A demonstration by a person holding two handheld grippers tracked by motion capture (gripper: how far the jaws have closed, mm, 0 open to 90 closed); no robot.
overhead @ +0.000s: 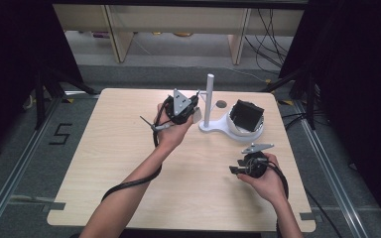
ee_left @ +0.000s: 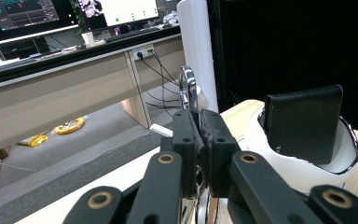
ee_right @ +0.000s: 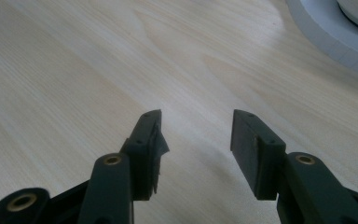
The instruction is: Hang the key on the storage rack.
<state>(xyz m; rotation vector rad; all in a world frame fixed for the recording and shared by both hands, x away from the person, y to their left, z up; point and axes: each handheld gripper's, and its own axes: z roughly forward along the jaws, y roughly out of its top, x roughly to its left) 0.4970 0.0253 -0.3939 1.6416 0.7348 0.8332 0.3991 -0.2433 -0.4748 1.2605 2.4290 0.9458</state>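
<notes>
Chrome ring [ee_left: 188,88] sits clamped between the left gripper's [ee_left: 198,122] 2 jaws, raised beside the white post [overhead: 209,99] of a stand [overhead: 218,126] (a black wallet [overhead: 246,115] rests in its bowl). Right gripper [ee_right: 196,135] hovers low over the wood table [overhead: 119,163], jaws spread and holding nothing.

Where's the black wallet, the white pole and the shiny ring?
black wallet [ee_left: 305,123], left gripper view, its front face.
white pole [overhead: 209,99], high view, mid-shaft.
shiny ring [ee_left: 188,88], left gripper view, its upper curve.
</notes>
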